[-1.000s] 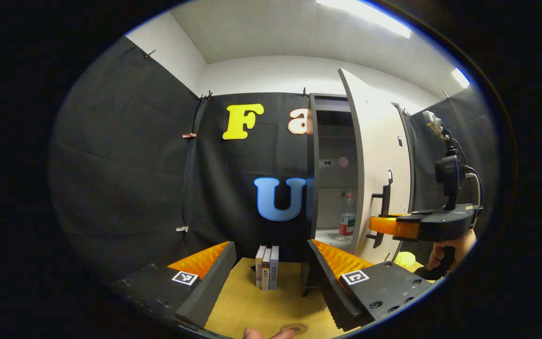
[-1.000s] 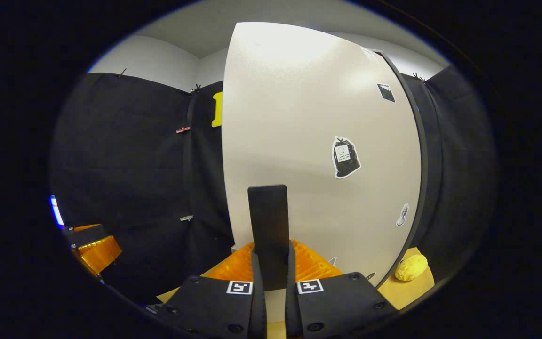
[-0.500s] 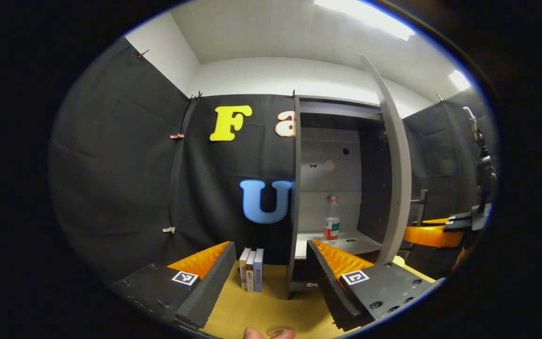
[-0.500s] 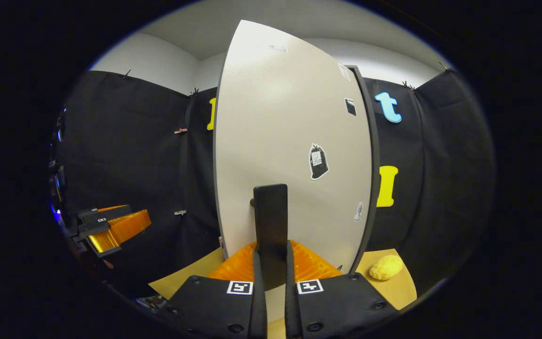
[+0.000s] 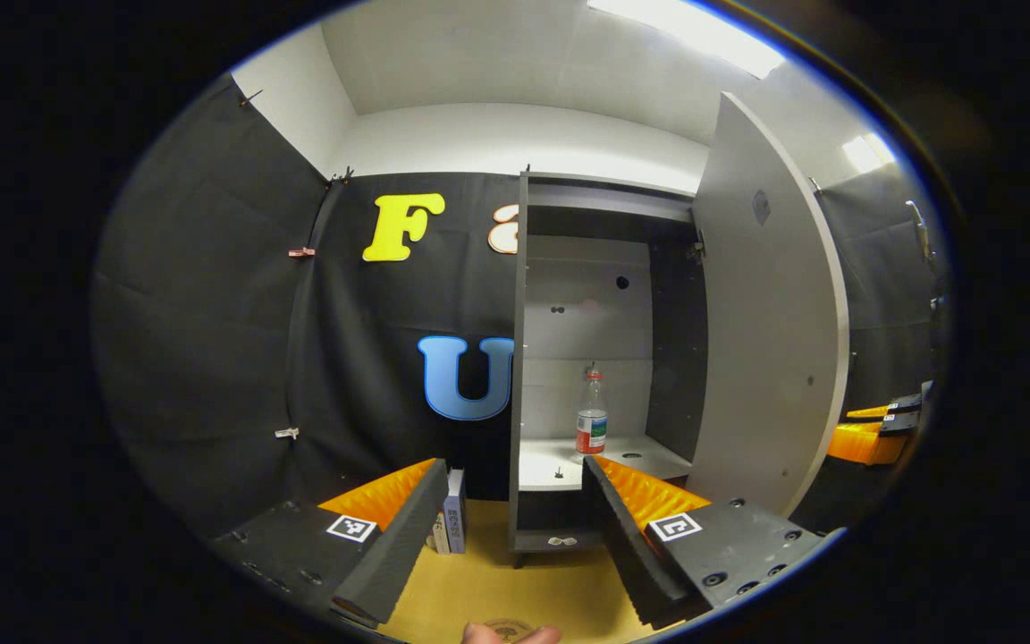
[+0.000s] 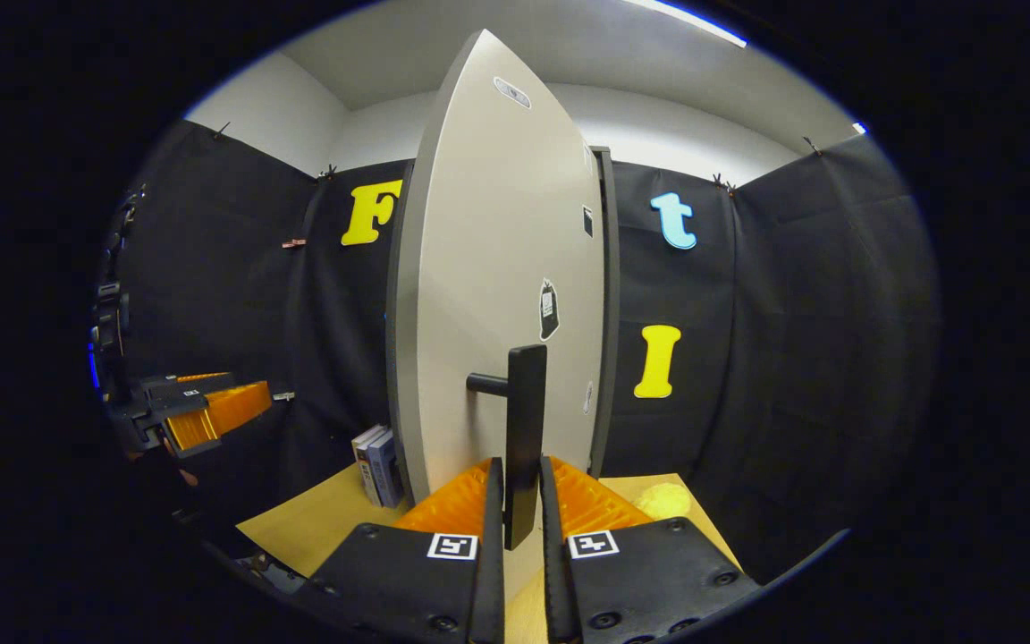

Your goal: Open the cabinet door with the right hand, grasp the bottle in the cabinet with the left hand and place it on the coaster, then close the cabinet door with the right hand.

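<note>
The grey cabinet (image 5: pixel 606 207) stands open on the wooden table. Inside, a clear bottle (image 5: pixel 592 417) with a red label stands upright on the white shelf (image 5: pixel 537 462). My left gripper (image 5: pixel 515 528) is open in front of the cabinet, well short of the bottle, with nothing between its fingers. The round coaster (image 5: pixel 508 629) lies at the near table edge, partly cut off. The door (image 6: pixel 497 295) is swung wide, and my right gripper (image 6: pixel 522 501) is shut on its black bar handle (image 6: pixel 525 429). The right gripper (image 5: pixel 873 436) also appears past the door's (image 5: pixel 770 331) edge.
Several books (image 5: pixel 454 523) stand upright left of the cabinet; they appear as books (image 6: pixel 376 456) beside the door. A yellow lumpy object (image 6: pixel 662 499) lies on the table (image 6: pixel 318 523) right of the door. The left gripper (image 6: pixel 202 413) is at far left. A fingertip (image 5: pixel 479 634) touches the coaster's edge.
The door has swung from partly open to wide open, pulled by my right gripper on the handle. The cabinet inside and bottle are now fully exposed and more central in the left gripper view.
</note>
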A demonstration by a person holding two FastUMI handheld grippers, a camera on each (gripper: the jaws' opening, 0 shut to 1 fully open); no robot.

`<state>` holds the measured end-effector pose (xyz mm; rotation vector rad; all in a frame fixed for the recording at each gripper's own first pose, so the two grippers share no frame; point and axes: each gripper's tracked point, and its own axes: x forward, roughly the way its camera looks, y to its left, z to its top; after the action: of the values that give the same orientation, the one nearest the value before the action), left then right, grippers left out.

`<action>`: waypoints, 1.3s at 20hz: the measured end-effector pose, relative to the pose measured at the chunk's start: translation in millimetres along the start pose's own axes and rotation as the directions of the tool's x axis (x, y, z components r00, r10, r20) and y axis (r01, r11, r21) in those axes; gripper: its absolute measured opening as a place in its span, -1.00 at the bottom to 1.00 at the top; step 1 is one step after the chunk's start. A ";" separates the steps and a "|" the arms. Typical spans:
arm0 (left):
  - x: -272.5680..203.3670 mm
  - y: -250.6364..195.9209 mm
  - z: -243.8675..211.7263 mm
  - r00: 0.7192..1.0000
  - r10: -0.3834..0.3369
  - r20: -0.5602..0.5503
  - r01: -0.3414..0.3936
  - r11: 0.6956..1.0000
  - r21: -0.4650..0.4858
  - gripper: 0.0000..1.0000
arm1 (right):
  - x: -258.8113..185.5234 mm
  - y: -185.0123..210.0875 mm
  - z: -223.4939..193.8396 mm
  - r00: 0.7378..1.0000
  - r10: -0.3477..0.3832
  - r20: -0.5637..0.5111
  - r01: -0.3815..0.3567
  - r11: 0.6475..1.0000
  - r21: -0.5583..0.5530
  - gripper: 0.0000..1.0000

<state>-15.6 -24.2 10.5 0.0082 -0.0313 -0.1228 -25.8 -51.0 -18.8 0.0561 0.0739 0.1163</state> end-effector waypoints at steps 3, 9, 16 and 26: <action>3.1 -10.7 -2.9 1.000 -0.020 -0.008 0.020 1.000 -0.005 0.89 | -8.2 -24.6 -1.5 0.999 -0.037 -0.009 0.037 0.999 0.025 -0.55; 10.3 -33.0 -4.4 0.998 -0.055 -0.014 0.055 0.998 -0.007 0.89 | -34.1 -65.4 -5.4 0.991 -0.133 -0.010 0.133 0.990 0.045 -0.66; 30.2 -59.9 -7.3 0.996 -0.082 -0.021 0.082 0.997 -0.007 0.86 | -42.9 -96.4 -0.8 0.980 -0.197 -0.003 0.197 0.980 0.027 -0.67; 87.2 -119.0 -10.6 0.988 -0.149 -0.032 0.150 0.988 0.029 0.90 | -44.9 -115.0 7.6 0.981 -0.190 0.031 0.189 0.982 0.026 -0.67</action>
<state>56.6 -152.9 1.4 0.0441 -0.0031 -0.2726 -56.6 -170.7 -14.9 0.0731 0.0469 -0.0763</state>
